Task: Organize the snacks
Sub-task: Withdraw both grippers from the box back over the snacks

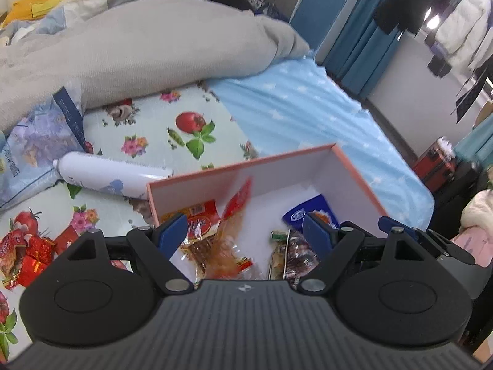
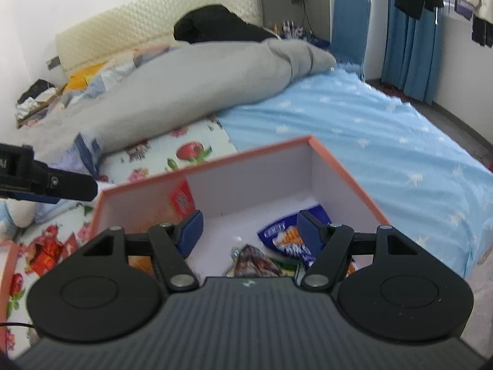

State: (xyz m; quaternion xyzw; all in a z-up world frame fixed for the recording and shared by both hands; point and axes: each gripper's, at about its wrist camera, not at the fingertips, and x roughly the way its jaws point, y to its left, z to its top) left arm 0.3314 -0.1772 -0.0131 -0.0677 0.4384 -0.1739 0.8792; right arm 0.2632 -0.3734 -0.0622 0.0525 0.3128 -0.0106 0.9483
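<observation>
An orange-rimmed white box [image 1: 234, 166] [image 2: 215, 162] sits on the bed. Inside lie a red-and-clear snack packet [image 1: 215, 234], a blue snack bag [image 1: 311, 211] [image 2: 283, 237] and a dark brown packet [image 1: 300, 252] [image 2: 254, 263]. My left gripper [image 1: 245, 231] is open over the box, above the red-and-clear packet, holding nothing. My right gripper [image 2: 248, 231] is open over the box, above the blue bag and brown packet, holding nothing. Red wrapped snacks [image 1: 26, 251] [image 2: 46, 252] lie outside the box, to its left.
A white spray can [image 1: 107, 175] lies on the floral sheet [image 1: 148, 129] behind the box. A bluish plastic bag [image 1: 34, 141] lies at left. A grey duvet [image 1: 138, 49] is piled behind. The blue bedsheet [image 2: 369, 135] spreads right to the bed edge.
</observation>
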